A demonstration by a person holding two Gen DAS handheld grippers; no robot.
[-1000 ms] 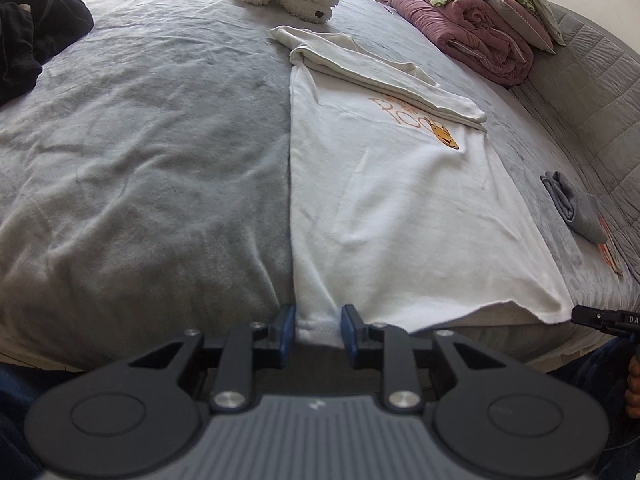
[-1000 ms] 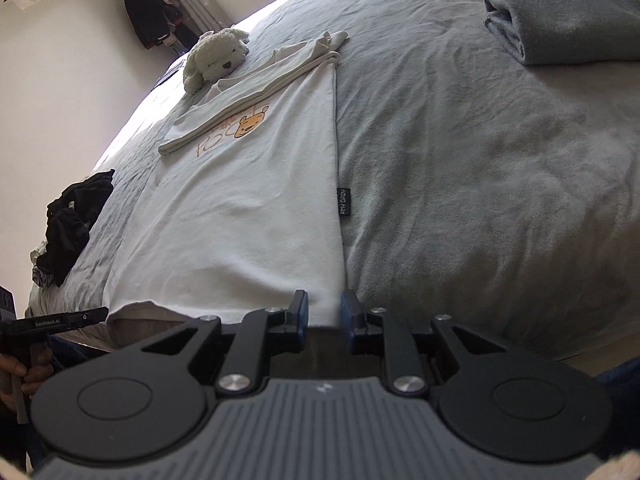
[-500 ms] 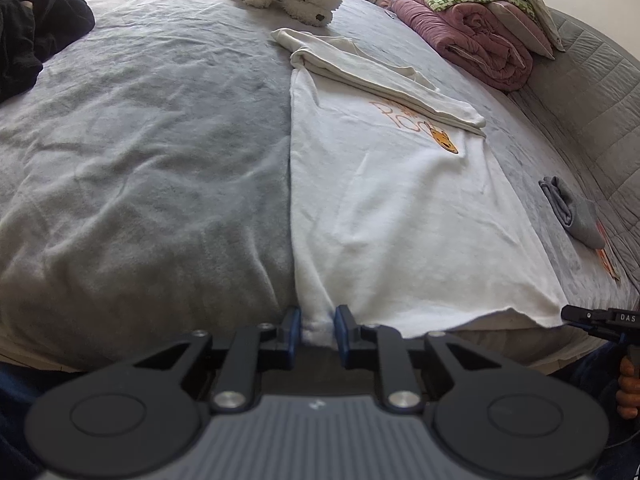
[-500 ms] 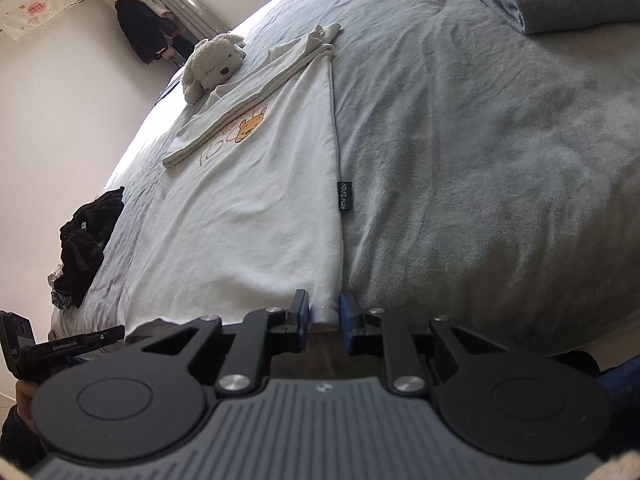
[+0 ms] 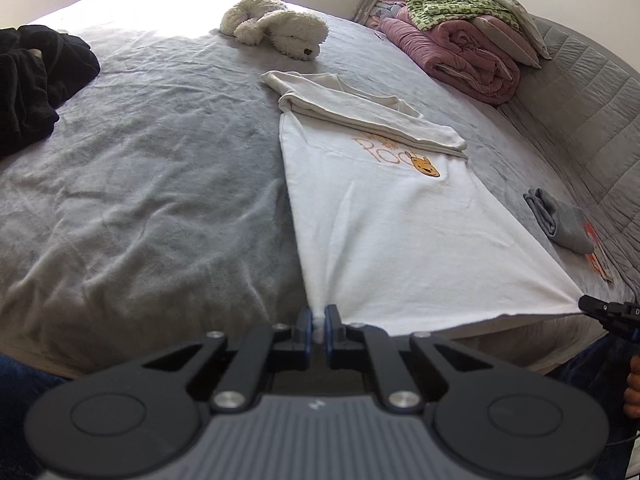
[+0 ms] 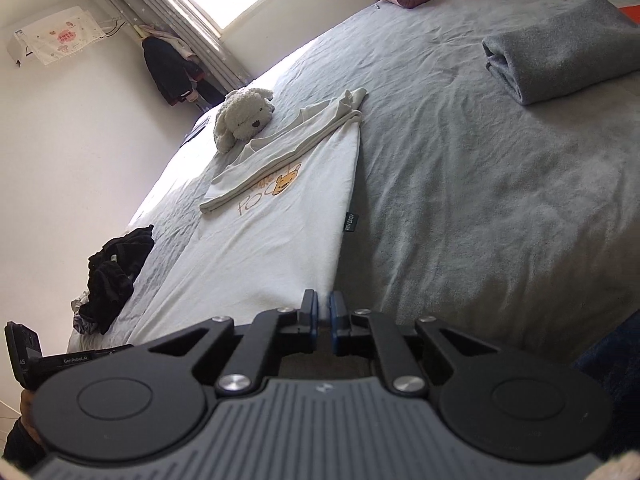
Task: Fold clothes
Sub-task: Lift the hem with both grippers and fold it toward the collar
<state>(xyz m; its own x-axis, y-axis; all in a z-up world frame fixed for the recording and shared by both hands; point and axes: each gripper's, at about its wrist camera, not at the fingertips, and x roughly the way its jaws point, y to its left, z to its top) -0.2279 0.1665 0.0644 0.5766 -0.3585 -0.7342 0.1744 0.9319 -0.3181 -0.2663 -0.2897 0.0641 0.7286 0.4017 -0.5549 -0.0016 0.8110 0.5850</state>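
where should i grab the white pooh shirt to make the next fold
By its near hem corners, from the bed's near edge. The white shirt lies flat with sleeves folded across the chest; left gripper and right gripper already pinch those corners, so the hem can probably fold toward the collar.

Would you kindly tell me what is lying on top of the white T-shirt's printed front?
A folded-over sleeve lies across the white T-shirt, covering the upper part of the orange lettering. The bear face stays visible; the hidden letters cannot be read.

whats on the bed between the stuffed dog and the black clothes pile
Nothing: in the left wrist view only bare grey bedspread lies between the stuffed dog and the black clothes pile.
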